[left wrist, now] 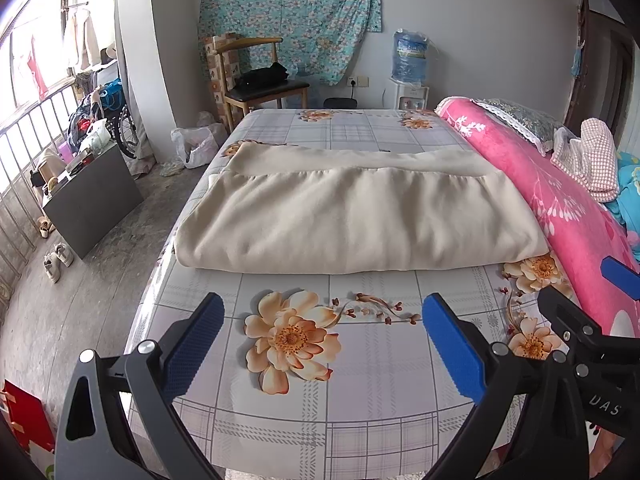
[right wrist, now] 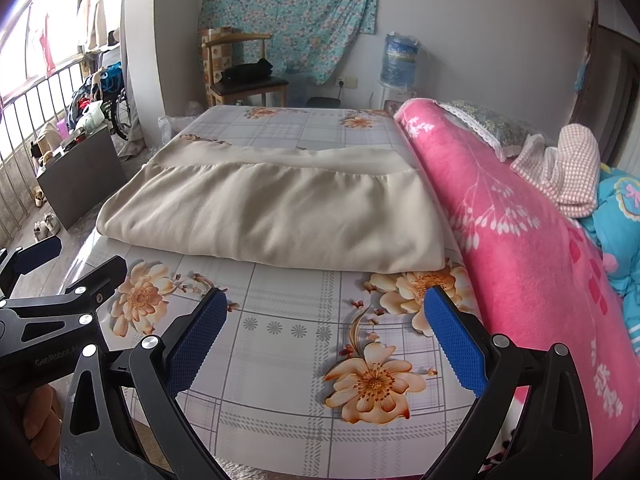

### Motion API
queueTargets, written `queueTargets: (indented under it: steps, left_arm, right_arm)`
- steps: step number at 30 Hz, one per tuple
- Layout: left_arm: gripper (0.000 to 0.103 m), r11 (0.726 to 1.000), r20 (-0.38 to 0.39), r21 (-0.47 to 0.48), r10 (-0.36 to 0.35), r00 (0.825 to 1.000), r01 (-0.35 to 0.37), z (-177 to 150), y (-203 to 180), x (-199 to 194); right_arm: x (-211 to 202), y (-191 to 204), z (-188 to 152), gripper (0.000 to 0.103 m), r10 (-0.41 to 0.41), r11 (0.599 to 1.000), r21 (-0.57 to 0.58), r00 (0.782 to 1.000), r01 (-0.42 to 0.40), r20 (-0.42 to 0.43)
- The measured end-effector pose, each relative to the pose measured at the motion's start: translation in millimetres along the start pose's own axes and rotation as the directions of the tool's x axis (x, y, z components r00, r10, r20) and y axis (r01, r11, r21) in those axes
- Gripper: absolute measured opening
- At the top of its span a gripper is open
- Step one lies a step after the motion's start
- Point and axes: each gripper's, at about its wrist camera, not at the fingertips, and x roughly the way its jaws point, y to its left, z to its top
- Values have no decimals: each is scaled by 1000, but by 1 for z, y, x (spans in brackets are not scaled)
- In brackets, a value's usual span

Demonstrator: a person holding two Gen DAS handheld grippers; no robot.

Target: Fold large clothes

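A large cream garment (left wrist: 352, 216) (right wrist: 272, 212) lies folded into a wide rectangle across the middle of the bed, its rounded fold edge facing me. My left gripper (left wrist: 322, 312) hovers open over the flowered sheet, short of that near edge, with nothing between its blue pads. My right gripper (right wrist: 325, 308) is open too, held over the sheet near the garment's right front corner and empty. In the left wrist view the right gripper (left wrist: 592, 312) shows at the right edge. The left gripper (right wrist: 64, 280) shows at the left edge of the right wrist view.
The bed (left wrist: 360, 400) has a grey checked sheet with orange flowers. A rolled pink blanket (right wrist: 520, 240), a pillow and a checked cloth (right wrist: 568, 172) run along the right side. On the left floor are a dark board (left wrist: 92, 204), shoes, bags and a wheelchair; a chair (left wrist: 260, 80) and water dispenser (left wrist: 410, 80) stand behind.
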Motion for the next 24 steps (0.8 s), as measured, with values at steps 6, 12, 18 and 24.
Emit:
queueTargets:
  steps: [6,12,18,24]
  left_arm:
    - [98,1000,1,0,-1,1000,1,0,0,0]
    - [98,1000,-1,1,-1,1000,1,0,0,0]
    - [98,1000,0,-1,-2,1000,2,0,-1,0]
    - [98,1000,-1,-1,-2,1000,2,0,-1,0]
  right_arm:
    - [0,0,0,95,-1,1000,0,1000,1,0]
    - [2,2,-1,95,-1,1000,0,1000,1,-4]
    - [2,5,-1,95,7,1000,-5,1000,-7,-8]
    - [2,5,-2,95,4,1000,-4,1000,-4,-9]
